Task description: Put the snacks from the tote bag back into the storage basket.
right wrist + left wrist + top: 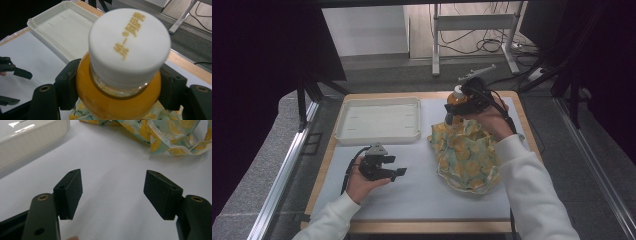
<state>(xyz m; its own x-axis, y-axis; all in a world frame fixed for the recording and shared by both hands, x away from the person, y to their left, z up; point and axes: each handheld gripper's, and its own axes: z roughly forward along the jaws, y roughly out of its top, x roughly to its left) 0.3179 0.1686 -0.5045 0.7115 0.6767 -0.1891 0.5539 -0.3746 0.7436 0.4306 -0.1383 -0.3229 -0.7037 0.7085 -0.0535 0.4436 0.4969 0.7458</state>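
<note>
An orange juice bottle [456, 96] with a white cap [128, 45] stands upright at the far end of a lemon-print cloth bag [467, 155]. My right gripper [455, 107] is shut on the bottle's shoulder, a black pad pressing each side just below the cap in the right gripper view. The bag's fabric [75, 110] shows under the bottle [117, 100]. My left gripper [398, 172] is held low over the white mat at the near left, open, with nothing between its fingers [71, 191]. It points toward the bag [172, 135].
A cream plastic tray [377, 136] with nothing in it lies at the far left of the mat, its rim [27, 142] close to the left gripper. Bare white mat [422, 195] spreads between the hands. The wooden table edge [185, 65] runs just behind the bottle.
</note>
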